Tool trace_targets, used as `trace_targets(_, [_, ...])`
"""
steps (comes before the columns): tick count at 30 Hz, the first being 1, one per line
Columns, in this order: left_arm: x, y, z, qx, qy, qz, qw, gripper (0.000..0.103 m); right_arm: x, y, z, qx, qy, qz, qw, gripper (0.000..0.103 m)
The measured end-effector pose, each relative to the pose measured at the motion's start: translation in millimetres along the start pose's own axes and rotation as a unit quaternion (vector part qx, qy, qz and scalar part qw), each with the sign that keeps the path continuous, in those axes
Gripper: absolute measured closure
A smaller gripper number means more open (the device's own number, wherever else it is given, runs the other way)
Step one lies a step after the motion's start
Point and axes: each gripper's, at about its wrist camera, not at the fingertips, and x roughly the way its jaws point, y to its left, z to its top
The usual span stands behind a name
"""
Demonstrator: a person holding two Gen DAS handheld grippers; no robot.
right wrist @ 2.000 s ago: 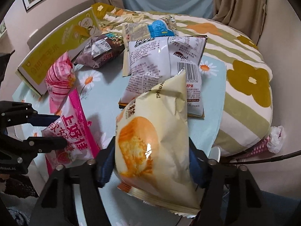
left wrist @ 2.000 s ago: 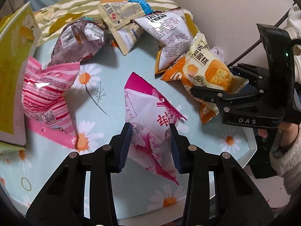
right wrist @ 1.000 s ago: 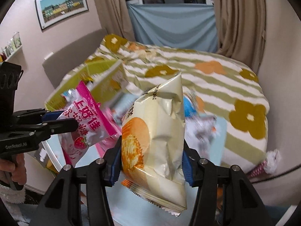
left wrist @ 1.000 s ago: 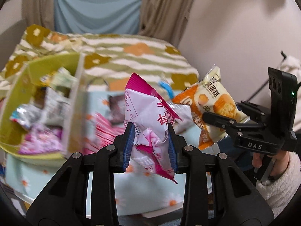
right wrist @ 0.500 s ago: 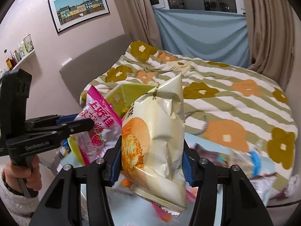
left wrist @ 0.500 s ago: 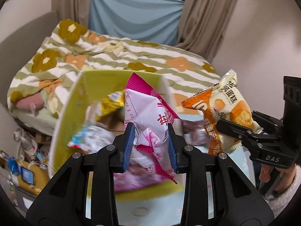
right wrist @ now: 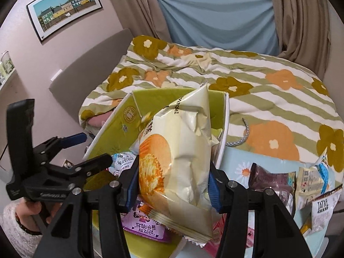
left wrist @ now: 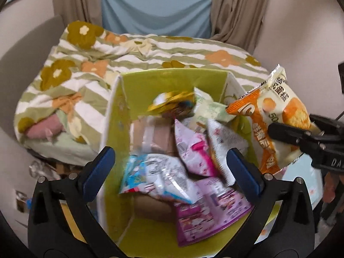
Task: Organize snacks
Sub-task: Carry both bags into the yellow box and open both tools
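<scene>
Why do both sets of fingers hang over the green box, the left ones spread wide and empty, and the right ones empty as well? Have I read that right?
Not quite. The right gripper is not empty: its fingers clamp the cream cake packet, as the right wrist view shows. The left gripper is indeed spread wide and empty above the green box.

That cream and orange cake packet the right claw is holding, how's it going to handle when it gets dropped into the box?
The cake packet looks puffed with air and creased, so probably light and squashy. Its glossy film may slip between the right claw pads. Released over the green box, it would likely flop onto the packets inside rather than stand.
</scene>
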Motion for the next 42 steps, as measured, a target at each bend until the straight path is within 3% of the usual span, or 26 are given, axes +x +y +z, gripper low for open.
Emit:
trace_targets(4, [-10.5, -0.6, -4.0, 0.01, -0.002, 0.001, 0.9999, 0.0, 1.8, 2.1, 1.1, 0.01, 0.007, -0.004, 1.0, 0.053])
trace_targets(13, [-21.7, 2.9, -16.6, -0.008, 0.0, 0.007, 0.9999, 0.0, 13.6, 16.0, 22.5, 0.009, 0.009, 0.033, 0.999, 0.053])
trace_targets(22, [-8.9, 12.8, -25.3, -0.036, 0.024, 0.007, 0.999, 0.0, 58.5, 38.7, 45.4, -0.014, 0.04, 0.065, 0.997, 0.052])
trace_targets(23, [-6.7, 13.7, -27.3, -0.039, 0.028, 0.009, 0.9988, 0.0, 64.9, 40.1, 46.9, -0.012, 0.045, 0.074, 0.996, 0.051])
trace_targets(25, [-3.8, 14.9, -32.4, -0.044, 0.034, 0.012, 0.9984, 0.0, 72.8, 42.5, 48.4, -0.007, 0.05, 0.087, 0.995, 0.037])
trace_targets(27, [-2.7, 15.0, -37.6, -0.049, 0.039, 0.013, 0.998, 0.0, 73.4, 44.0, 46.3, -0.01, 0.044, 0.085, 0.995, 0.004])
trace_targets(34, [-6.0, 11.0, -43.7, -0.057, 0.042, 0.017, 0.9973, 0.0, 55.4, 37.8, 33.3, -0.032, 0.019, 0.065, 0.997, 0.001])
trace_targets(42, [-29.8, 2.2, -33.8, -0.051, 0.017, 0.018, 0.9984, 0.0, 25.7, 30.8, 28.3, -0.032, -0.004, 0.056, 0.998, 0.001])
